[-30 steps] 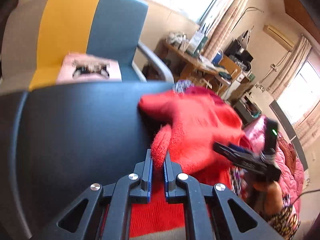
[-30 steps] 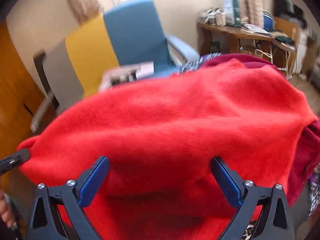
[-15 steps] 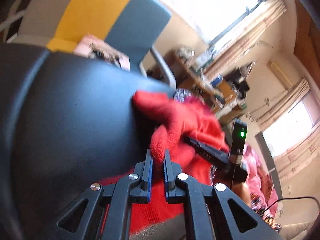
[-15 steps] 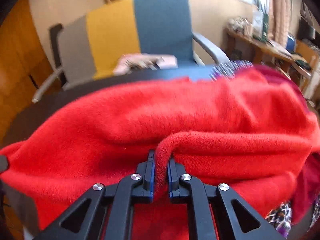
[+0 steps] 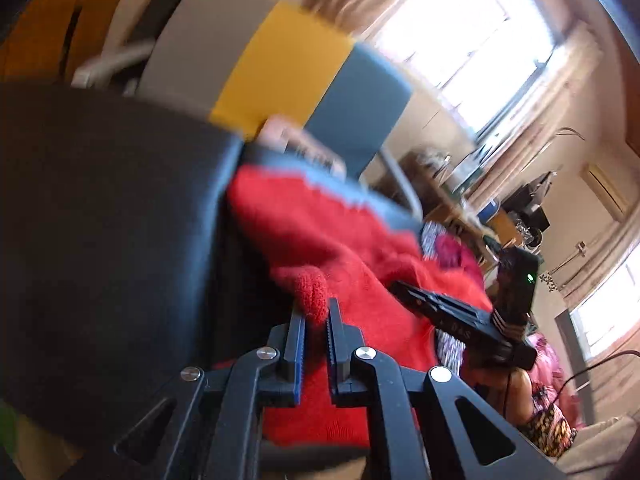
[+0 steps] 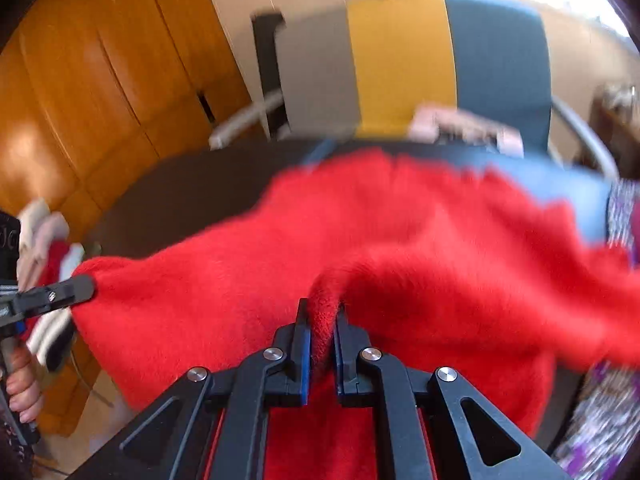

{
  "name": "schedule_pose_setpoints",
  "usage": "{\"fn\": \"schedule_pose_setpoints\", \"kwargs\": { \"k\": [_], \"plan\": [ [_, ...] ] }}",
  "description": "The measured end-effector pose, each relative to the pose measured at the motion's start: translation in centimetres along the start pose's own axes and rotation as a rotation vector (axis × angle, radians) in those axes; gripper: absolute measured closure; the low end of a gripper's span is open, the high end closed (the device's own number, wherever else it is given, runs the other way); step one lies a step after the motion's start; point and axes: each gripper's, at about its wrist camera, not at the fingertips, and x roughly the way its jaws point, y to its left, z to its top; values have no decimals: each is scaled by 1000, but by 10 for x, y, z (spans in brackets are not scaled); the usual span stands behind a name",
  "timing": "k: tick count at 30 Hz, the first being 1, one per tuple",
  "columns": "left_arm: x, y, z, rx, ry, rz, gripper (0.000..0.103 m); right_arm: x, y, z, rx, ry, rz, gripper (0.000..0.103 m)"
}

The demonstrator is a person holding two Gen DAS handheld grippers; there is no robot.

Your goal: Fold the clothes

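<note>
A fluffy red garment (image 6: 248,300) lies stretched over a dark round table (image 6: 192,184). My right gripper (image 6: 321,318) is shut on a raised fold of its near edge. My left gripper (image 5: 316,316) is shut on a bunched corner of the same red garment (image 5: 344,240), over the dark table (image 5: 100,208). In the right wrist view the left gripper (image 6: 78,286) shows at the far left, pinching the cloth's corner, with a hand (image 6: 20,396) on its handle. In the left wrist view the right gripper (image 5: 404,290) bites the cloth to the right.
A grey, yellow and blue chair (image 6: 404,68) stands behind the table with pinkish folded cloth (image 6: 464,124) on its seat. Orange wooden cabinets (image 6: 92,80) fill the left. Patterned purple fabric (image 6: 600,420) lies at the right; a striped pile (image 6: 44,240) sits at the left.
My right gripper went from wide open over the red garment to shut on a fold of it. Both grippers have swung left, dragging the garment across the table.
</note>
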Motion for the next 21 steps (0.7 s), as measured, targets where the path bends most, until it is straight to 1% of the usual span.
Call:
{"fn": "schedule_pose_setpoints", "kwargs": {
  "k": [3, 4, 5, 7, 9, 11, 13, 14, 15, 16, 17, 18, 19, 21],
  "plan": [
    [17, 12, -15, -61, 78, -63, 92, 8, -27, -26, 44, 61, -27, 94],
    [23, 16, -19, -84, 102, -89, 89, 4, -30, -32, 59, 62, -40, 94],
    [27, 18, -20, -95, 120, -100, 86, 0, -38, -34, 72, 57, -64, 94],
    [36, 20, -19, -112, 153, -113, 85, -10, -55, -39, 97, 52, -128, 94],
    [40, 22, -14, -93, 152, -76, 84, -15, -65, -43, 113, 69, -186, 94],
    [44, 24, -9, -78, 147, -35, 82, -19, -75, -43, 145, 79, -225, 89],
    [48, 31, -3, -89, 131, 6, 81, -26, -83, -29, 180, 30, -262, 65],
    [50, 35, -1, -95, 123, 26, 81, -35, -77, -24, 170, -2, -275, 61],
    [52, 41, 2, -116, 112, 37, 81, -42, -68, -19, 142, -40, -280, 52],
    [56, 46, 5, -142, 100, 45, 81, -49, -53, -13, 95, -73, -262, 42],
    [59, 52, 7, -167, 89, 53, 81, -54, -38, -7, 49, -102, -241, 36],
    [64, 56, 11, -193, 76, 58, 81, -53, -23, -1, 7, -104, -205, 25],
    [68, 57, 13, -204, 64, 72, 81, -49, -9, 3, -33, -92, -168, 19],
    [74, 59, 18, -215, 39, 116, 81, -34, 25, 12, -129, -59, -112, 18]
  ]
}}
